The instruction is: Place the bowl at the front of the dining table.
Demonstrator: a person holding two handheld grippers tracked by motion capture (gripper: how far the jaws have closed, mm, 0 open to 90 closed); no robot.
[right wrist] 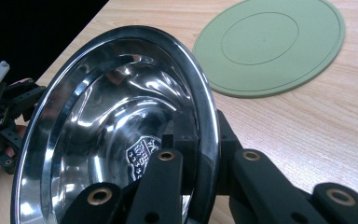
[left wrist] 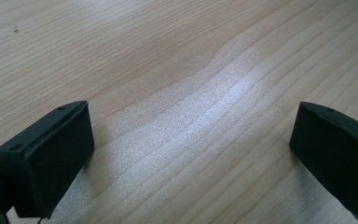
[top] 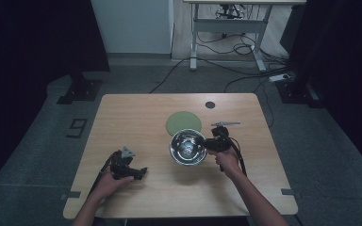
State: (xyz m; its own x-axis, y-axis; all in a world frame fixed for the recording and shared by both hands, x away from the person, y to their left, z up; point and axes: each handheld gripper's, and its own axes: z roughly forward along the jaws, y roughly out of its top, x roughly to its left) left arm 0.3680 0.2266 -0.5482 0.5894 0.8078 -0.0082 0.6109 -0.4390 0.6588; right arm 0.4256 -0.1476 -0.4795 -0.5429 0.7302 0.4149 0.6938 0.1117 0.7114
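The right gripper [top: 213, 142] is clamped on the right rim of the steel bowl [top: 187, 147], held tilted just in front of the green mat [top: 183, 122] near table centre, while the left gripper [top: 131, 170] rests well apart, jaws spread.

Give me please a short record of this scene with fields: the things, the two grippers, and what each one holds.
table: wooden
bowl: shiny steel, tilted, rim clamped by right gripper
mat: green, round, flat on the table beyond the bowl
right gripper: shut on the bowl rim, one jaw inside, one outside
left gripper: open, holds nothing, low over bare wood
dark round spot: near the table's far edge
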